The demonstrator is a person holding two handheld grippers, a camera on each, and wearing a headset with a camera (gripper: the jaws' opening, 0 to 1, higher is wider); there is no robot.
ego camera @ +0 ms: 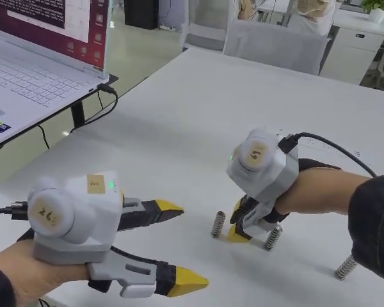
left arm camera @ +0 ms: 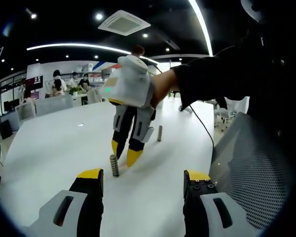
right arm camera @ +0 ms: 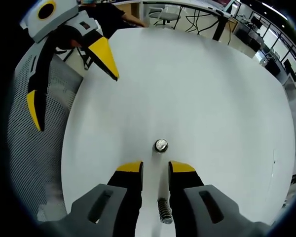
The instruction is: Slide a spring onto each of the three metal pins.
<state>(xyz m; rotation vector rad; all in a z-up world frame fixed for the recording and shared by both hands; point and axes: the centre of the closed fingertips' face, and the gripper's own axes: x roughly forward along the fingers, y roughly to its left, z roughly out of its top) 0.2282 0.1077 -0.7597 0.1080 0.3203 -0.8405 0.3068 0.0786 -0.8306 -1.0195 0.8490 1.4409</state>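
Three small metal springs stand upright on the white table [ego camera: 179, 115]: one [ego camera: 217, 224] left of my right gripper [ego camera: 238, 231], one [ego camera: 272, 236] just behind its tips, one [ego camera: 345, 267] under the right sleeve. The right gripper points straight down at the table, jaws a narrow gap apart and holding nothing. In the right gripper view [right arm camera: 155, 167] a shiny pin top ringed by a spring [right arm camera: 161, 145] sits just ahead of the tips, and another spring [right arm camera: 164, 210] stands further back in the gap. My left gripper [ego camera: 179, 243] hovers open and empty at the near left.
An open laptop [ego camera: 32, 70] sits on a stand off the table's left edge, its cable hanging down. A grey chair [ego camera: 275, 45] stands at the far edge. A mesh chair back [left arm camera: 251, 163] is close on the left gripper's right. People sit in the background.
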